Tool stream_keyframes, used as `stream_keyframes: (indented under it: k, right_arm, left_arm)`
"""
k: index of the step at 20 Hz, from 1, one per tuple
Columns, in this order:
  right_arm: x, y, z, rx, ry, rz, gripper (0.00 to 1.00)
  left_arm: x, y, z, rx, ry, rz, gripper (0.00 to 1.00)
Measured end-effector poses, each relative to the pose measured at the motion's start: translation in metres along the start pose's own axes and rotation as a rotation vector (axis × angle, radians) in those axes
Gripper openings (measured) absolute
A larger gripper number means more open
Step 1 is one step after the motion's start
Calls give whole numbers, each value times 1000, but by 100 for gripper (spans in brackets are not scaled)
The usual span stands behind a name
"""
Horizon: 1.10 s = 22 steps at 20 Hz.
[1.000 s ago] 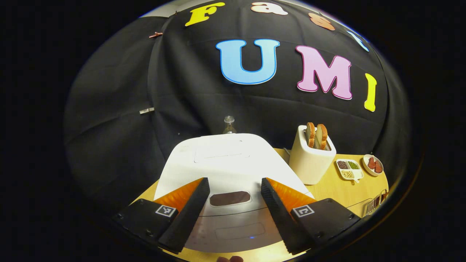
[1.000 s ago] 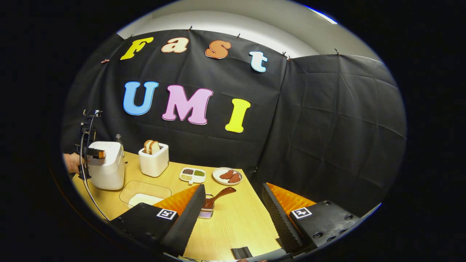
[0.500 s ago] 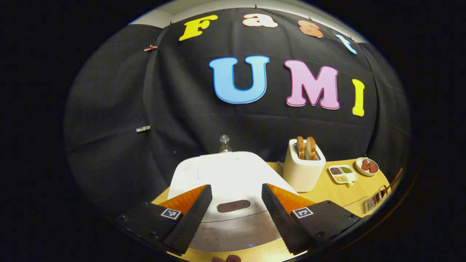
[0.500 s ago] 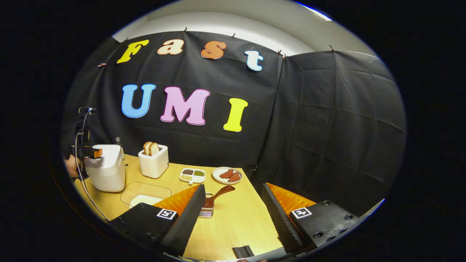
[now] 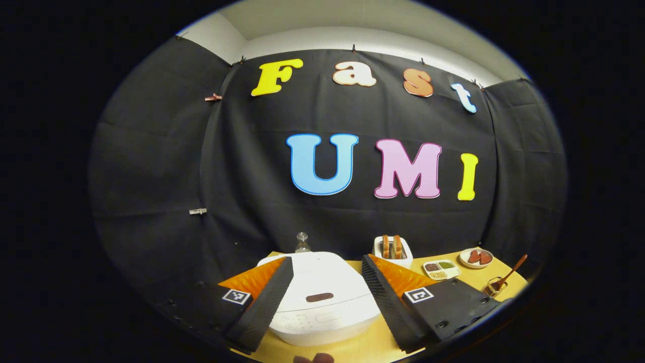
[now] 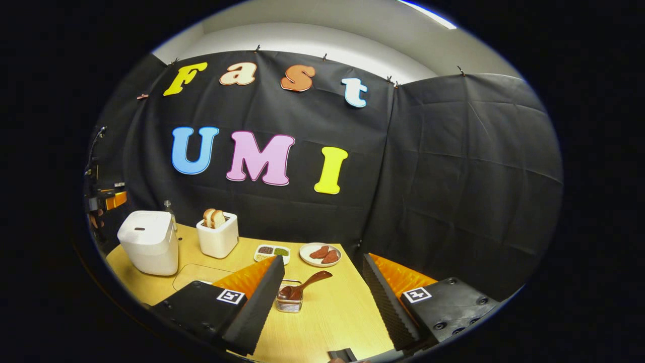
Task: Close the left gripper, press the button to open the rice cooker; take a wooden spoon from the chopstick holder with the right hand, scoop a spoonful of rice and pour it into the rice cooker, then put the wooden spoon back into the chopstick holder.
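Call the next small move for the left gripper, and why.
Probably shut the left gripper: its jaws stand open, held back from the white rice cooker, whose lid looks closed. The dark oval button lies between the fingers, unpressed.

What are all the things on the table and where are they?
Rice cooker: one, white, lid shut, left end of the table.
Bottle: one, clear, behind the rice cooker.
Toaster: one, white, two bread slices inside, right of the cooker.
Divided dish: one, white, beans in its sections, mid table.
Plate: one, white, reddish pieces on it, right of the dish.
Chopstick holder: one, clear, near front.
Wooden spoon: one, brown, leaning in the holder.
Table: one, light wood.
Left gripper: open, above the cooker.
Right gripper: open, above the holder.
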State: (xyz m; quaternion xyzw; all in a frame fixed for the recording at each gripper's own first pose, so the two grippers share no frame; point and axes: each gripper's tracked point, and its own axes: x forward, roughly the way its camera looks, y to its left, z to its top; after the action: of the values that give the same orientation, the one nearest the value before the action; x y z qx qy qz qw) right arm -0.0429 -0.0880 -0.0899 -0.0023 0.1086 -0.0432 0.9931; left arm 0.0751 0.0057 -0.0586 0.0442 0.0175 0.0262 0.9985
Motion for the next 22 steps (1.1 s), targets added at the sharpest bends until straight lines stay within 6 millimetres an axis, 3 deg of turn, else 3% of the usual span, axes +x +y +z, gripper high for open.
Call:
stream_keyframes:
  k: [4,8,16,22]
  right_arm:
    - [1,12,11,10,-25,21,98]
    - [-1,24,23,-7,-51,43,98]
    - [-10,42,39,-17,-91,71,98]
    - [-14,47,40,-14,-90,80,98]
  left_arm:
    - [-43,-6,35,-10,-64,-44,95]
    - [-83,-3,55,-16,-102,-57,96]
    - [-134,0,68,-56,-120,-93,95]
    - [-150,16,62,-53,-121,-67,95]
